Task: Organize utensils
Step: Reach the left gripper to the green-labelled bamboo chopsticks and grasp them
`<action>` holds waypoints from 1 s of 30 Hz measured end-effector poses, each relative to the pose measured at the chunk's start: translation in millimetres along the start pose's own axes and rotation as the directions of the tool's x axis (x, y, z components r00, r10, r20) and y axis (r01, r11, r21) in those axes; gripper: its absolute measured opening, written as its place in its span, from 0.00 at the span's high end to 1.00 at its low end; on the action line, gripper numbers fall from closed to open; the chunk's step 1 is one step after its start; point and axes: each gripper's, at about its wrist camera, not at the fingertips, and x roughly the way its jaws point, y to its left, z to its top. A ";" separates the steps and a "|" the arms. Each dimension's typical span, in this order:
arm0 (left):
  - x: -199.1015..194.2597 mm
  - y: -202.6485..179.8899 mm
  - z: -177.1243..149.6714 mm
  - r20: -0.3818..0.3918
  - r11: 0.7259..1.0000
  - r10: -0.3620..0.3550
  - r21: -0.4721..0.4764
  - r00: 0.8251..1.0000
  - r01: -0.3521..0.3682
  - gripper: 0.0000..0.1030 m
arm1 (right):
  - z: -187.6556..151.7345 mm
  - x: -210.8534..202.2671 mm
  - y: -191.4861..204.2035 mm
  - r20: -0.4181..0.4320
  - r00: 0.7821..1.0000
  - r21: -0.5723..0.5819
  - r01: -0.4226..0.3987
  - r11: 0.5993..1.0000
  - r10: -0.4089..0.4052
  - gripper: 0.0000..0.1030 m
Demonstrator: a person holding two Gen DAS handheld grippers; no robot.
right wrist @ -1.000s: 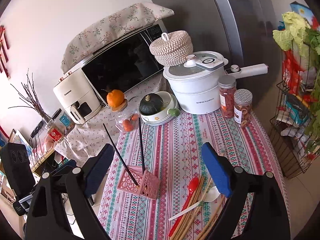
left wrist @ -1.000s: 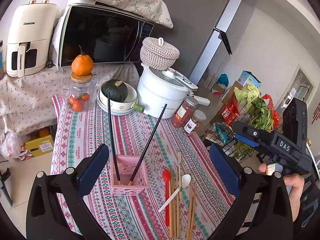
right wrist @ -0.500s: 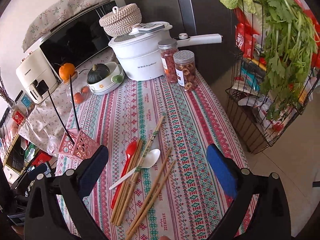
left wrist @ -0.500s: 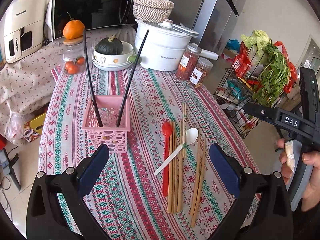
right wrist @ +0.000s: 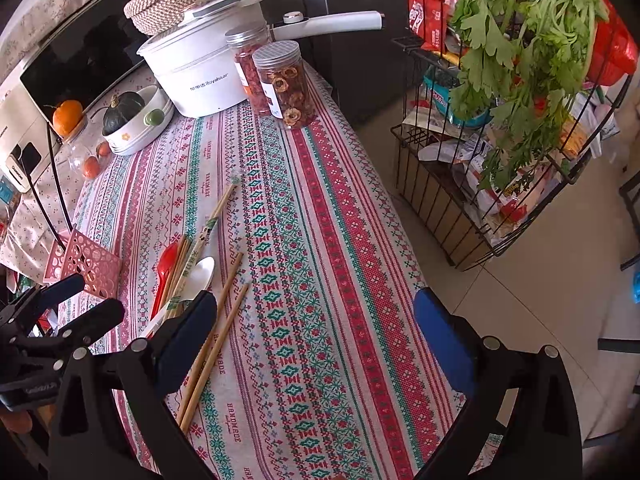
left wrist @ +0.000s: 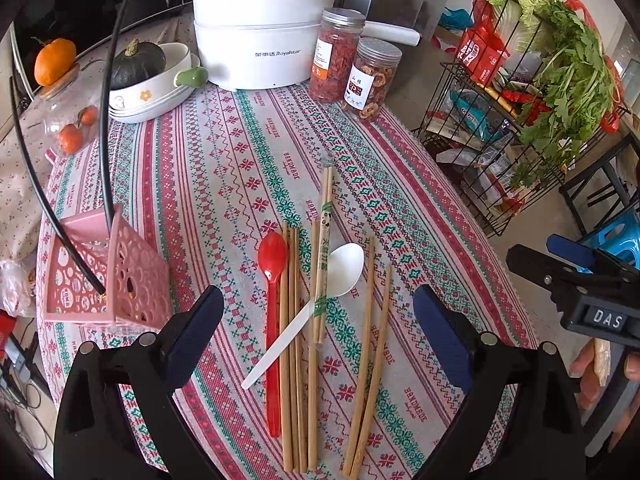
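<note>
Surface: striped red, green and white tablecloth [left wrist: 224,168] is covering it, and a wire rack [right wrist: 440,200] with green vegetables is standing on the floor beside it.
Back edge: white pot [left wrist: 260,36], two jars [left wrist: 356,60] and a bowl with a dark squash [left wrist: 138,64] are standing near each other.
Utensils: red spoon [left wrist: 273,280], white spoon [left wrist: 320,292] and bamboo chopsticks [left wrist: 294,340] are lying together in the middle; one wrapped pair is lying across the white spoon, and two more sticks [left wrist: 372,352] are lying just to the right.
Pink basket [left wrist: 108,280]: is standing at the left edge, with two black chopsticks [left wrist: 106,120] leaning out of it.
Left gripper [left wrist: 318,328]: is hovering above the lying utensils, pointing forward and down, jaws released wide and holding nothing.
Right gripper [right wrist: 316,332]: is hanging over the right part of the cloth, jaws released wide and holding nothing, with its left pad above the two separate sticks.
</note>
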 end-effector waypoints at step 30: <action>103.8 -11.5 60.9 -0.102 1.000 0.009 0.010 0.995 -0.008 0.91 | 7.3 11.5 -14.7 -0.029 0.999 0.010 -0.017 1.000 0.017 0.07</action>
